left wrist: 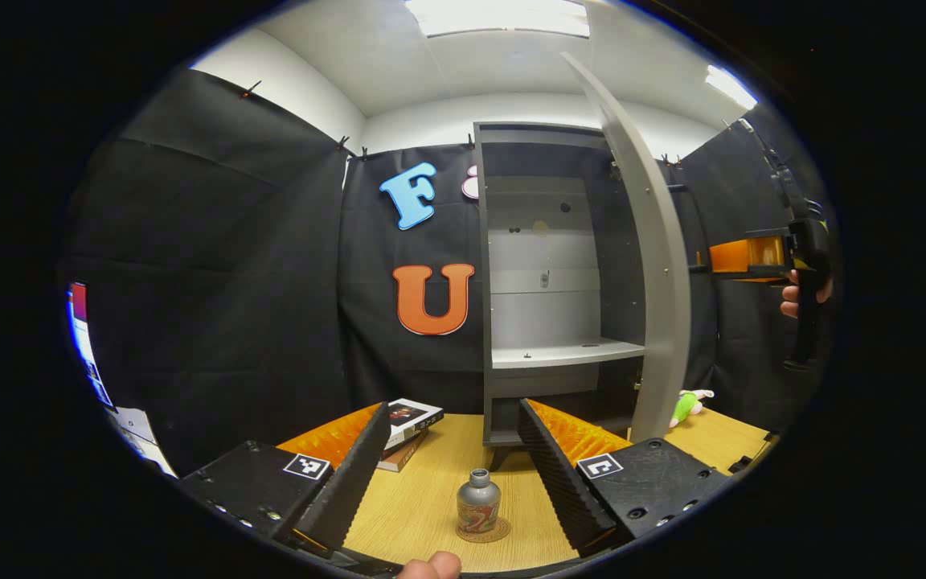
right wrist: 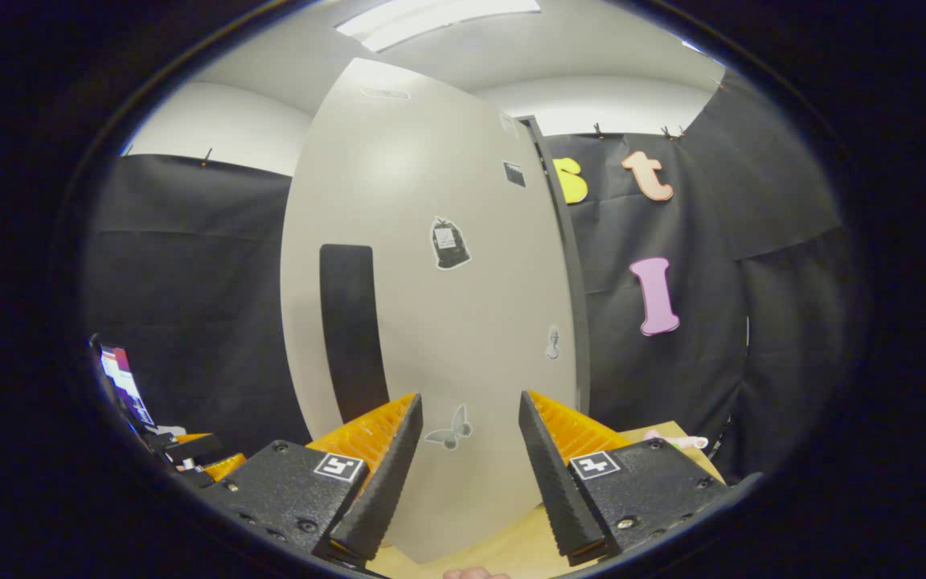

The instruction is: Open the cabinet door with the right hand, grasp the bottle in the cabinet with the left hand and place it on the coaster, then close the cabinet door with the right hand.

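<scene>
1. My left hand-held gripper (left wrist: 447,474) is spread wide and holds nothing; the bottle (left wrist: 478,503) stands upright on the coaster (left wrist: 503,532) on the surface (left wrist: 423,498), between the fingers but touching neither.
2. So I judge the placing done, and closing the cabinet door (right wrist: 431,305) is the step in hand.
3. My right hand-held gripper (right wrist: 469,466) is also wide and empty, facing the door's outer face, with the dark handle strip (right wrist: 350,330) off to its left.
4. To do it well, I would press the door panel flat and swing it steadily toward the cabinet (left wrist: 551,281), keeping my left hand-held gripper low and back from the door's path.
5. The left gripper view gives me the open cabinet, its bare shelf (left wrist: 563,354), the door edge-on, and my right hand-held gripper far off behind that door.
6. The right gripper view gives the door's front and its stickers, which the left gripper view cannot offer.
</scene>
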Action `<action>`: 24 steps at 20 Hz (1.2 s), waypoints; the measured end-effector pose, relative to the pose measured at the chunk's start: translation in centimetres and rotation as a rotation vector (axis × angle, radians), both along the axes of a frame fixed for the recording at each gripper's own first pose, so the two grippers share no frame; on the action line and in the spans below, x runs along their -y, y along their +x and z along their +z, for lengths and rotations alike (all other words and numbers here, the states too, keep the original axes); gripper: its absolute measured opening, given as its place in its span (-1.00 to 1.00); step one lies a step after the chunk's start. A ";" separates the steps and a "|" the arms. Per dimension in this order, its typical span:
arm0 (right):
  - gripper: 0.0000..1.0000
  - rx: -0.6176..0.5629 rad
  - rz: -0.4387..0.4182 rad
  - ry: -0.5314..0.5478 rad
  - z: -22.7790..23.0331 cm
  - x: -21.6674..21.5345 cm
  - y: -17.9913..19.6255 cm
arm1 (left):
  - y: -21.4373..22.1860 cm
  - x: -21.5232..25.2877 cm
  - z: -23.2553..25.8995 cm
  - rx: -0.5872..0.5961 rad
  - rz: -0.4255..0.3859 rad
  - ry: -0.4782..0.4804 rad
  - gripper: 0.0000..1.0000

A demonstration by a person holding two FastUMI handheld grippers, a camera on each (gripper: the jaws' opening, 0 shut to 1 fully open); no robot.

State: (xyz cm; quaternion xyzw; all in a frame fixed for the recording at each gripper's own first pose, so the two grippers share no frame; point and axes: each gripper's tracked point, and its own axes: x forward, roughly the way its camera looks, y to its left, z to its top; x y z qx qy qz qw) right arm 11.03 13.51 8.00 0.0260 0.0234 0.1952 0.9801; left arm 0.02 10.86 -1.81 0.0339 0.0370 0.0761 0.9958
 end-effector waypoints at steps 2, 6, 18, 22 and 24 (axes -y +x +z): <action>0.58 0.019 0.030 0.009 0.5 -2.3 1.3 | 0.1 -0.4 -0.1 -0.006 0.007 0.004 0.92; 0.59 0.039 0.069 0.008 -0.1 -6.2 5.1 | 0.0 -1.2 0.1 -0.002 0.026 0.014 0.92; 0.60 0.044 0.037 0.004 -1.6 -10.2 11.0 | -0.9 -3.7 0.8 0.008 0.106 0.033 0.92; 0.60 0.084 0.015 0.000 0.1 -7.6 8.2 | -1.3 -3.2 0.8 0.006 0.097 0.025 0.92; 0.60 0.115 -0.002 0.015 1.4 -5.8 6.5 | -1.2 -2.5 0.7 0.002 0.083 0.013 1.00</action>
